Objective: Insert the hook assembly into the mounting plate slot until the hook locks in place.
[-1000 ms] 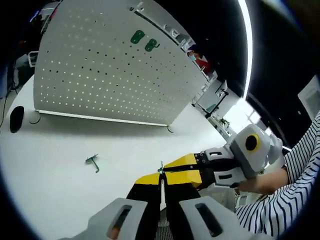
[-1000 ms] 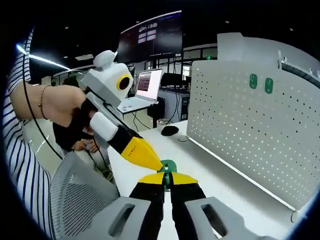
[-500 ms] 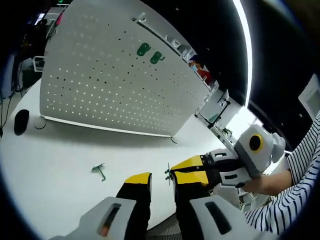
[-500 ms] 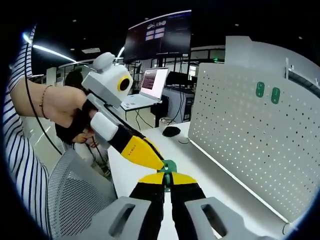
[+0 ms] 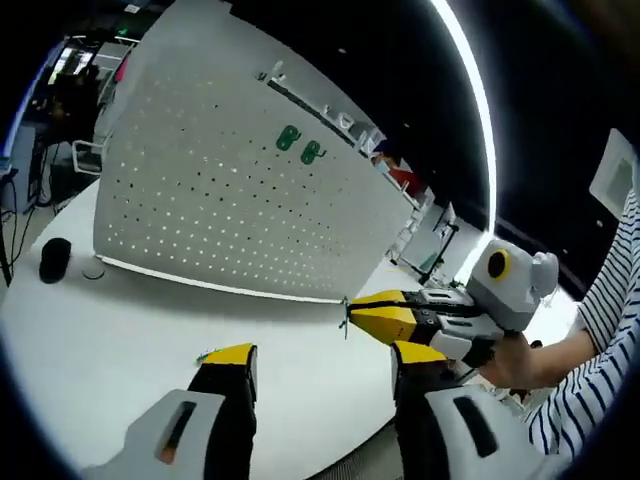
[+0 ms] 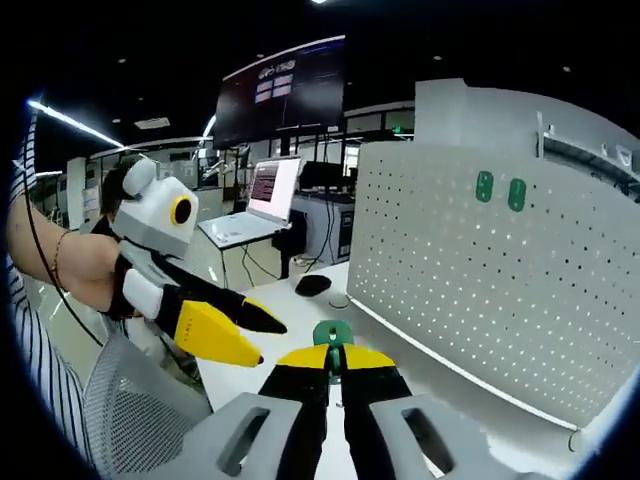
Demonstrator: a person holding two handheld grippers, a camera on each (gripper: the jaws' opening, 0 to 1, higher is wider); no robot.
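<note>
White tabletop carries one upright white pegboard, seen in both views, with two green plates mounted side by side near its top edge; in the right gripper view the same pair sits high on the board. One dark mouse lies on the tabletop near the board's far end.

Left tool stands with its yellow-tipped jaws spread wide and nothing between them. A small green bit shows at the tip of its left jaw, too hidden to tell what it is. Beyond it, the right tool comes in from the right with jaws pressed together, a small green piece at their tip, held by a hand with a striped sleeve.

In the right gripper view, the right tool pinches one green hook between its closed tips, held in the air in front of the pegboard and apart from it. The left tool shows at the left, jaws apart. One open laptop and one large dark screen stand behind; their writing is too small to read.
</note>
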